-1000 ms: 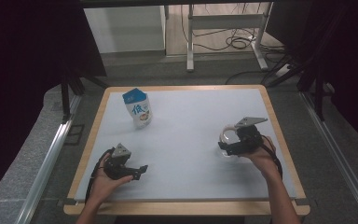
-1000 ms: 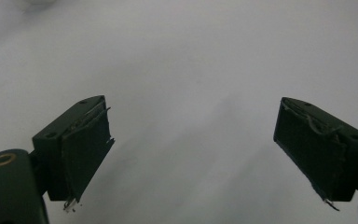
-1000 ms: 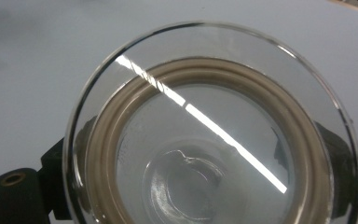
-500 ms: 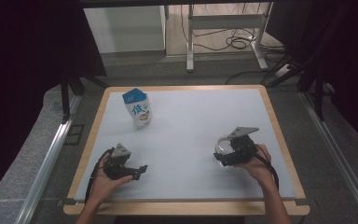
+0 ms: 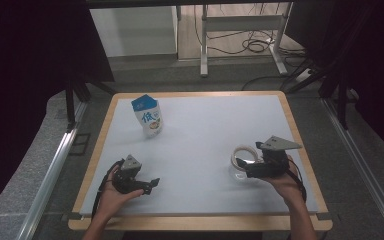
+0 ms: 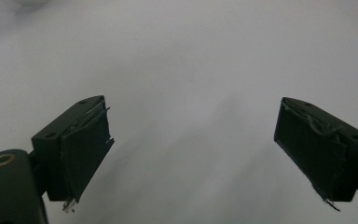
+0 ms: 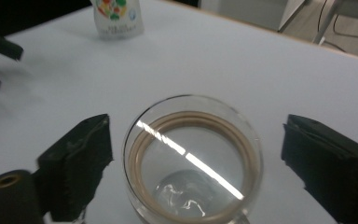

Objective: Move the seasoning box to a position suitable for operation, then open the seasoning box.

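Note:
A clear glass (image 5: 242, 160) (image 7: 193, 158) with a tan ring inside stands on the white table at the right. My right gripper (image 5: 246, 170) (image 7: 205, 163) is open, its jaws standing on either side of the glass with gaps to it. A blue and white milk carton (image 5: 148, 115) (image 7: 116, 16) stands upright at the back left. My left gripper (image 5: 150, 184) (image 6: 193, 154) rests near the front left, open, with bare table between its jaws.
The white table top (image 5: 205, 130) has a wooden rim (image 5: 200, 222). Metal rails run along both sides on the floor. A desk frame and cables (image 5: 250, 45) lie beyond the far edge.
My right gripper has slid toward the front of the table and the glass has come with it between the jaws. The left gripper has stayed in place.

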The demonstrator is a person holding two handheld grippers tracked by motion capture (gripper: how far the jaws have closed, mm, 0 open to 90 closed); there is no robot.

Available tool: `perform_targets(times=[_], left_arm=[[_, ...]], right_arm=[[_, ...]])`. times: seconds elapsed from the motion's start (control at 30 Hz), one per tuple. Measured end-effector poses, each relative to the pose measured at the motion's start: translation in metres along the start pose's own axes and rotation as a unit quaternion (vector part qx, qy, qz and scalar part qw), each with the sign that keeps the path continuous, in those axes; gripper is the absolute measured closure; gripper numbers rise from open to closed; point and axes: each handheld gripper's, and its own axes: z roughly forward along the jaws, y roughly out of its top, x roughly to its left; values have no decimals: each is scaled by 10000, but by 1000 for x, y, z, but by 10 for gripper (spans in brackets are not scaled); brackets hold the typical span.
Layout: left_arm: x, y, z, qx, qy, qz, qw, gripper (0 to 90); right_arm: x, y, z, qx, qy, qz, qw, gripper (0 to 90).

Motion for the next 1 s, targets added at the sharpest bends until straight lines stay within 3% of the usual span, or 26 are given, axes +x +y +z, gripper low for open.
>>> perform_targets(times=[0.1, 0.23, 0.27, 0.3, 0.33, 0.47, 0.6, 1.0], left_arm=[[0, 0, 0, 7, 7, 10, 10000, 107], [0, -1, 0, -2, 16, 5, 10000, 107], [0, -1, 0, -2, 16, 5, 10000, 107], [0, -1, 0, -2, 21, -2, 10000, 107], [0, -1, 0, 1, 19, -2, 10000, 108], [0, -1, 0, -6, 13, -4, 10000, 108], [0, -2, -1, -26, 3, -10, 10000, 109], [0, -1, 2, -49, -14, -28, 10000, 123]], right_arm=[[-4, -3, -11, -225, -39, 103, 9997, 252], [-10, -8, -26, -441, -4, 210, 9988, 504], [-10, -8, -26, -441, -4, 210, 9988, 504], [-10, -9, -30, -492, -122, 224, 9985, 580], [-11, -9, -36, -517, -273, 182, 9981, 724], [-10, -10, -43, -514, -384, 148, 9978, 853], [-8, -11, -45, -496, -401, 147, 9979, 900], [-6, -22, -44, -372, -362, 102, 9986, 900]])
